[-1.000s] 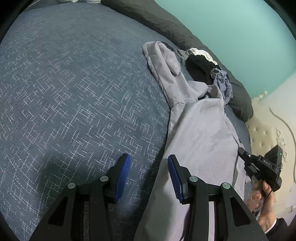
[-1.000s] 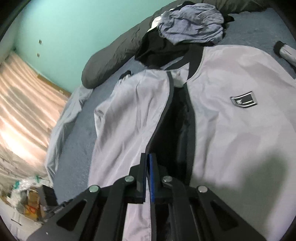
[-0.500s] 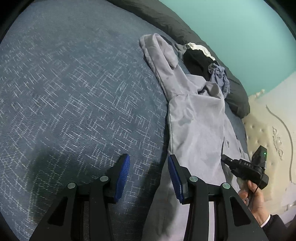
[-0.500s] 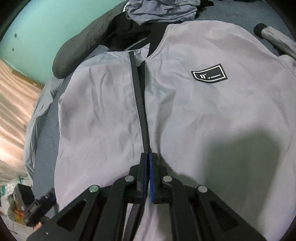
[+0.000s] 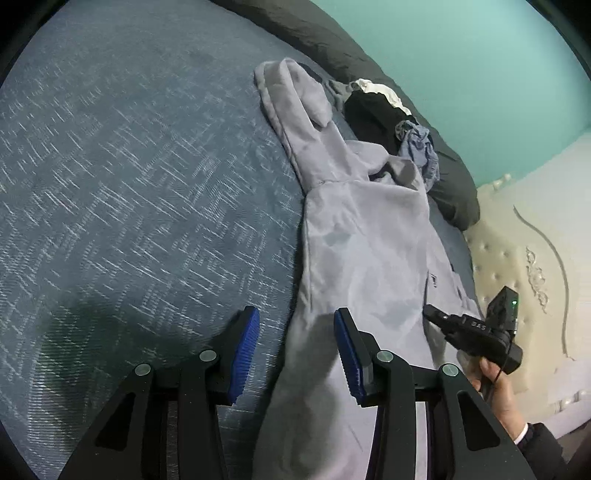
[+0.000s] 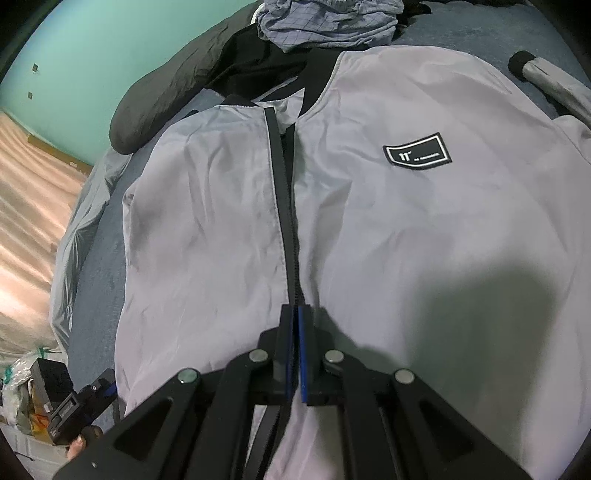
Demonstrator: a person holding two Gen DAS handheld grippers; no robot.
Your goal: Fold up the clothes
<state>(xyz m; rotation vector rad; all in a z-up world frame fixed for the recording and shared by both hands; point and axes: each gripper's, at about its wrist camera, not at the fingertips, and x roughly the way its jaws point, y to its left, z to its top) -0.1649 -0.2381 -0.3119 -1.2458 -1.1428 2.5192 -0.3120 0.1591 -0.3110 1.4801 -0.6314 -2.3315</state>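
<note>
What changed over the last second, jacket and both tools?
The jacket's two front panels went from gaping open at the zipper to lying together, with the right tool shut at that seam. The left tool stayed open over the jacket's edge, gripping nothing. The clothes pile is unchanged.

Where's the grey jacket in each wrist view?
Left wrist: jacket runs from upper centre down to the bottom edge, right of centre, seen side-on, one sleeve stretched toward the top.
Right wrist: jacket fills the centre and right, front up, zip down the middle.
Shared landmark: the crumpled blue checked cloth just past the collar.
</note>
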